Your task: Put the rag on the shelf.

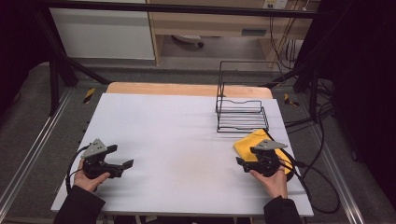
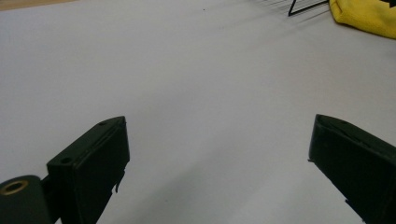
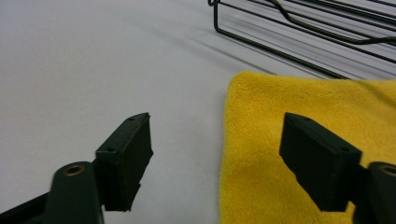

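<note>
A yellow cloth (image 1: 247, 143) lies flat on the white table (image 1: 163, 126) at the right, just in front of a black wire rack (image 1: 240, 114). My right gripper (image 1: 245, 159) sits low at the cloth's near left edge. In the right gripper view its jaws stand apart, with the edge of the cloth (image 3: 303, 102) running between them; one jaw is over bare table, the other over the cloth, and neither pad presses on it. My left gripper (image 1: 120, 156) rests at the table's left front, open (image 2: 217, 135) over bare table with nothing between its jaws.
The wire rack (image 3: 303, 32) stands close behind the cloth, its upright back frame toward the table's far edge. Cables trail off the table's right side. A wooden strip runs along the far edge. Dark frame posts flank the table.
</note>
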`<state>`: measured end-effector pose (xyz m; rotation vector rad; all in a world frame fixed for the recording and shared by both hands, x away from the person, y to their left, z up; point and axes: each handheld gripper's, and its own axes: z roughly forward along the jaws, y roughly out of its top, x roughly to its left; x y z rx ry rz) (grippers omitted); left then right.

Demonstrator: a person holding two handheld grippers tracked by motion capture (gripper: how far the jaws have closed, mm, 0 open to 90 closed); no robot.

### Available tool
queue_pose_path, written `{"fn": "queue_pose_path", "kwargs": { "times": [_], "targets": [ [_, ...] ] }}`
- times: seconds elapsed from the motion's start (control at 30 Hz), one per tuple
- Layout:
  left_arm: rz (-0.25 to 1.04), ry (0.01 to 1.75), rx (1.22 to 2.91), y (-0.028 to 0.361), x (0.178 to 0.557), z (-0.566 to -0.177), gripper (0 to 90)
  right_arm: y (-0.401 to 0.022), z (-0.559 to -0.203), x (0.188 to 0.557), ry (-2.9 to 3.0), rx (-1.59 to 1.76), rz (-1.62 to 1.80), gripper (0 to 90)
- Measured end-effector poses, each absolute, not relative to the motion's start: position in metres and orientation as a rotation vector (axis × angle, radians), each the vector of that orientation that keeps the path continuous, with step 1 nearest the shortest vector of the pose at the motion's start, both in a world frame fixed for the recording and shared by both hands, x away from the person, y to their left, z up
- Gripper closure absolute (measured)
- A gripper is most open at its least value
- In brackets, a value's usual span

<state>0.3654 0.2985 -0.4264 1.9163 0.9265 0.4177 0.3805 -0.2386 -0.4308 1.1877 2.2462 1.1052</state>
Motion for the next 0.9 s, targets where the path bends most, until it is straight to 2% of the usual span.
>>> {"fn": "queue_pose_path", "kwargs": {
  "times": [0.13,0.17,0.2,0.4,0.7,0.9],
  "targets": [
    [0.413,0.932,1.918,0.298,0.366,-0.427,5.2,-0.232,-0.435,0.392,2.266,1.188,1.022,41.2],
    [0.413,0.932,1.918,0.298,0.366,-0.427,5.3,-0.232,-0.435,0.392,2.266,1.188,1.022,41.2],
    [0.413,0.932,1.919,0.298,0.366,-0.427,5.4,-0.231,-0.438,0.397,2.261,1.197,1.002,47.5],
    [0.415,0.929,1.923,0.297,0.365,-0.427,5.8,-0.229,-0.443,0.409,2.255,1.219,0.956,62.5],
    [0.417,0.929,1.924,0.297,0.365,-0.427,6.1,-0.224,-0.448,0.41,2.275,1.161,0.883,64.6],
    [0.417,0.932,1.923,0.297,0.365,-0.427,6.3,-0.219,-0.449,0.409,2.282,1.059,0.777,72.7]
  ]
}}
